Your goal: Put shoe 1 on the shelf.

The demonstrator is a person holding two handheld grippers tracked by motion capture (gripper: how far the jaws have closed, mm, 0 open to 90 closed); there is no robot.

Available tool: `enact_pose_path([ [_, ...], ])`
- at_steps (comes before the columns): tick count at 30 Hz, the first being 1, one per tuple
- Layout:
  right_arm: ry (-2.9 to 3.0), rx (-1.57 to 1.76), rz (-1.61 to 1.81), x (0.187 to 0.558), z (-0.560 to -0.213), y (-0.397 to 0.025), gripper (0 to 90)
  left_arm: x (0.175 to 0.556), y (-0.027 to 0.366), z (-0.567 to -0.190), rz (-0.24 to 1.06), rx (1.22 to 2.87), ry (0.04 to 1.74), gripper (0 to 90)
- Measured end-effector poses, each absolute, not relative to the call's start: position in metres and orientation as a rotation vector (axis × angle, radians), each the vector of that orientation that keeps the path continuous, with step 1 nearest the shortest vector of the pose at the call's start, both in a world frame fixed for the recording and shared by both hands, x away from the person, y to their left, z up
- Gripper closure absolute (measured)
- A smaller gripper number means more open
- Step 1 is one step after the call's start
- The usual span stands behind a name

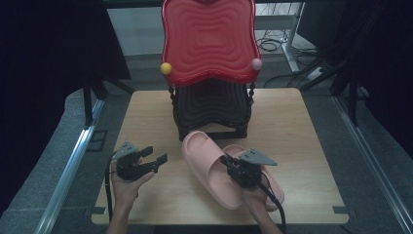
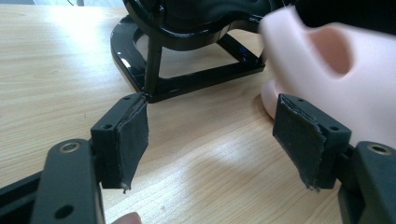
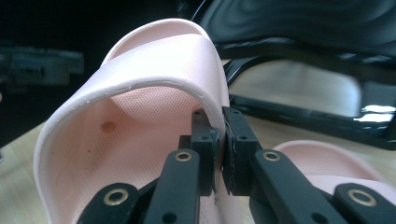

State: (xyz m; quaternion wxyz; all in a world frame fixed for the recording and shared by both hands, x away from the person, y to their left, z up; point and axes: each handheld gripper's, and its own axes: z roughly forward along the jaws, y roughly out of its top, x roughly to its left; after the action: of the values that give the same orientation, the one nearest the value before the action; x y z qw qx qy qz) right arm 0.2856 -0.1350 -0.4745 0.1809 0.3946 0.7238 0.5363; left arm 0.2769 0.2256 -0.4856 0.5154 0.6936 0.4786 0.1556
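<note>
A pink slipper [image 1: 207,165] lies tilted near the table's front middle. My right gripper [image 1: 228,163] is shut on the right edge of its strap. In the right gripper view the jaws pinch that strap rim [image 3: 220,140], and the slipper [image 3: 154,79] arches above them. A second pink slipper [image 1: 274,189] lies flat, partly under the first, and shows low at the right [image 3: 317,163]. My left gripper [image 1: 157,155] stands open over bare wood to the left. In its own view its pads [image 2: 133,140] hold nothing, and the lifted slipper [image 2: 336,70] is at the upper right.
A black wavy rack [image 1: 212,105] with a red wavy top [image 1: 208,39] stands at the table's far middle; a yellow ball [image 1: 166,68] and a pink ball [image 1: 256,64] sit at its corners. Its glossy base [image 2: 187,79] lies just beyond the slippers. The wooden table [image 1: 302,126] has bare areas on both sides.
</note>
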Motion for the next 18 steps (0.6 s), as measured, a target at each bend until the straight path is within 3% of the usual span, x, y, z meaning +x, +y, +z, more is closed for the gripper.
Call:
enact_pose_path([
  [18,1.818,1.045,1.626,0.275,-0.419,-0.171,84.3,0.28,0.219,-0.49,0.355,1.689,1.147,26.9],
])
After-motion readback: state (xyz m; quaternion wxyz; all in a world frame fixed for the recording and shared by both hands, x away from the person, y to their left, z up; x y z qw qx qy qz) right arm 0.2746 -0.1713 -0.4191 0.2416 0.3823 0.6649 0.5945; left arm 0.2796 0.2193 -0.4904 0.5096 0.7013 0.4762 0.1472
